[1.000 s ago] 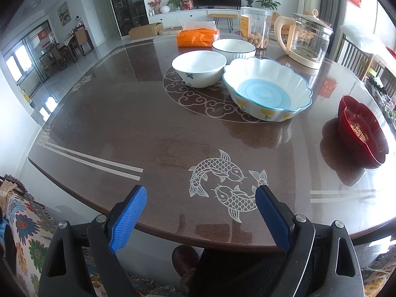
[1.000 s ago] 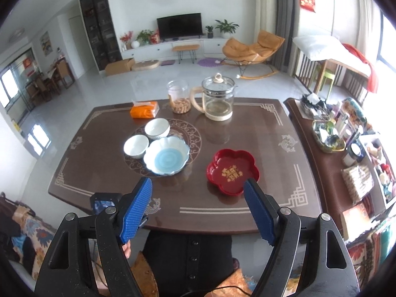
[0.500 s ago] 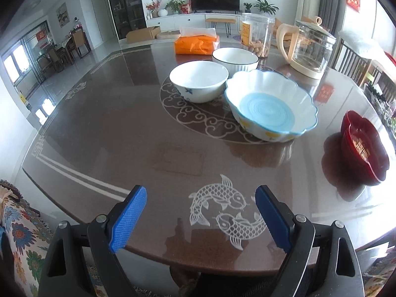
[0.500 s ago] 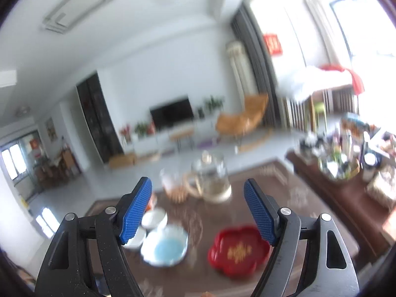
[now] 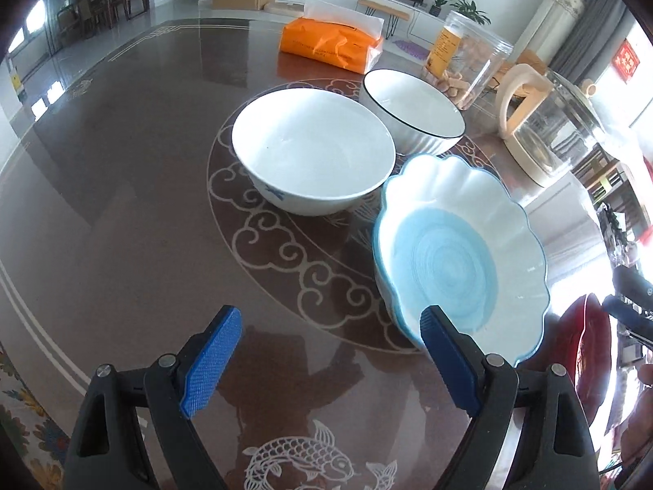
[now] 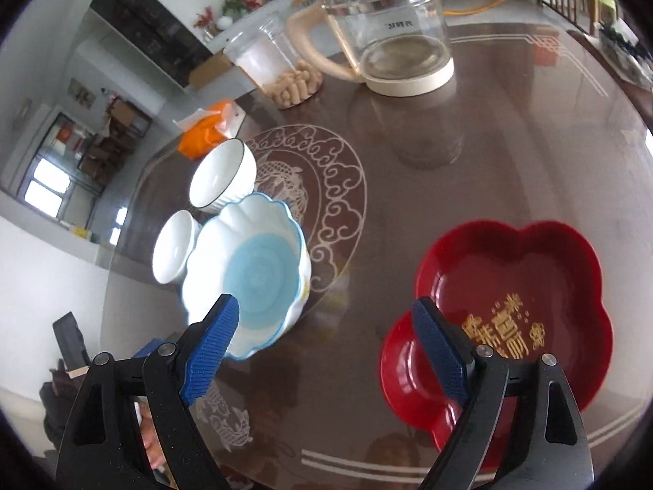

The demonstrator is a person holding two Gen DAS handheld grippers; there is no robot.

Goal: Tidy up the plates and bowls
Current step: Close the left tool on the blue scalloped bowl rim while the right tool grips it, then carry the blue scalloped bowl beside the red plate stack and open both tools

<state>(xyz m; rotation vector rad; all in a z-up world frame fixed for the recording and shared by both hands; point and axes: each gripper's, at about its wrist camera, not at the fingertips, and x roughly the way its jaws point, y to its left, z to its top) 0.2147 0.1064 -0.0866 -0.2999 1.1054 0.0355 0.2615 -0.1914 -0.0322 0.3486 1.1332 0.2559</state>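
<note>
Two bowls (image 5: 312, 159) sit behind the scalloped plate (image 5: 457, 261), lacquer tray (image 6: 510, 314) right.

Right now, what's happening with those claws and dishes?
Left gripper, right gripper open, empty. Scalloped blue-centred bowl, red flower-shaped plate untouched. Nothing in the way.

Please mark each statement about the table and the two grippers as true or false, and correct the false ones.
1. Both grippers are open and hold nothing. True: left gripper, right gripper.
2. The plain white bowl is stacked inside the scalloped blue bowl. False: it stands beside it on the table.
3. The red flower-shaped dish is empty. True.
4. The glass kettle lies on its side. False: it stands upright.
5. The black-rimmed bowl holds snacks. False: it is empty; the snacks are in the clear jar.
</note>
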